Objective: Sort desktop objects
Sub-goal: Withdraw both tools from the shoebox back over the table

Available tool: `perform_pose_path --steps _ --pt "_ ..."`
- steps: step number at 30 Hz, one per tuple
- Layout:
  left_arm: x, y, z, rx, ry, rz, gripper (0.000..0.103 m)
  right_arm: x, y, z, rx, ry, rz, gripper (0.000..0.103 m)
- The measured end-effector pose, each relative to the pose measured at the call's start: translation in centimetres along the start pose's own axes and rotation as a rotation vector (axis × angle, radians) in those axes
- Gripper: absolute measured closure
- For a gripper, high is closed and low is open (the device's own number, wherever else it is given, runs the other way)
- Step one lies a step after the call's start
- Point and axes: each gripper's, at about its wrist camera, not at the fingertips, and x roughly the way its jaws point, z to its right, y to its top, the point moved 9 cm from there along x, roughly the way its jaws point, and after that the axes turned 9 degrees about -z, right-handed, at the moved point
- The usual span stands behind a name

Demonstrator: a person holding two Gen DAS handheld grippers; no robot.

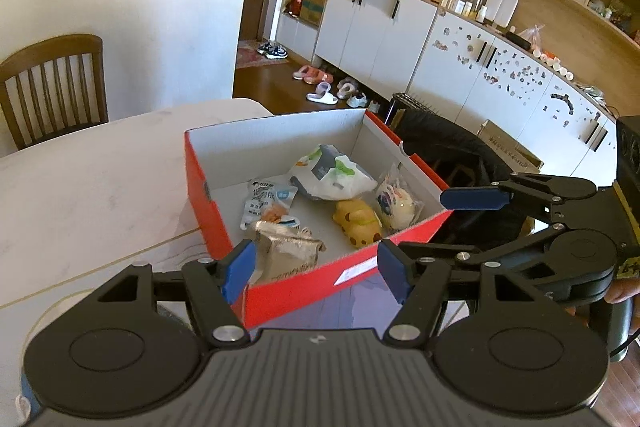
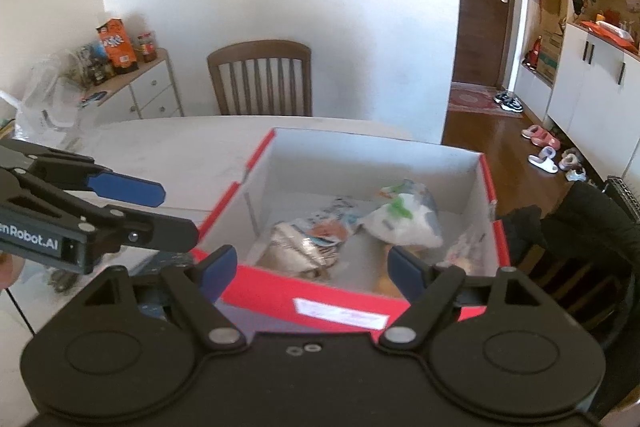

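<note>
A red cardboard box (image 1: 320,279) with a white inside stands on the white table (image 1: 92,179). In it lie a silver foil pouch (image 1: 286,251), a white snack packet (image 1: 266,201), a white and grey bag (image 1: 332,175), a yellow toy (image 1: 358,223) and a clear-wrapped white item (image 1: 398,203). My left gripper (image 1: 316,267) is open and empty above the box's near wall. My right gripper (image 2: 312,267) is open and empty above the same box (image 2: 340,307). The right gripper also shows in the left wrist view (image 1: 476,197), and the left one in the right wrist view (image 2: 128,189).
A wooden chair (image 2: 260,79) stands at the table's far side. A dark jacket on another chair (image 1: 448,147) lies right of the box. A low sideboard (image 2: 136,87) with bottles and a clear plastic bag (image 2: 48,103) stand at the left.
</note>
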Motion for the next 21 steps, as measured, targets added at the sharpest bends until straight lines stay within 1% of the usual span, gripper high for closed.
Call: perform_pose_path --steps 2,5,8,10,12,18,21 --pt "-0.8 -0.7 -0.2 0.002 -0.003 0.007 0.037 -0.4 -0.4 -1.3 -0.015 0.001 0.008 0.017" --pt "-2.2 -1.8 -0.8 0.001 -0.002 0.019 0.031 -0.9 -1.3 -3.1 -0.026 0.003 0.01 0.016" --pt "-3.4 -3.0 -1.6 -0.009 0.0 0.027 0.031 -1.2 -2.1 -4.8 -0.025 0.01 0.011 0.015" --pt "-4.3 -4.0 -2.4 -0.022 0.001 0.03 0.03 -1.2 -2.7 -5.9 -0.02 0.014 0.008 0.014" --pt "-5.1 -4.9 -3.2 -0.032 0.006 0.031 0.023 -1.2 -3.3 -7.2 -0.015 0.02 0.005 0.014" --pt "-7.3 -7.8 -6.0 -0.064 0.027 0.035 0.02 -0.9 -5.0 -11.0 -0.011 0.033 -0.004 0.01" --pt "-8.3 -9.2 -7.5 -0.085 0.034 0.04 0.019 -0.7 -5.6 -13.1 -0.025 0.024 -0.007 0.007"
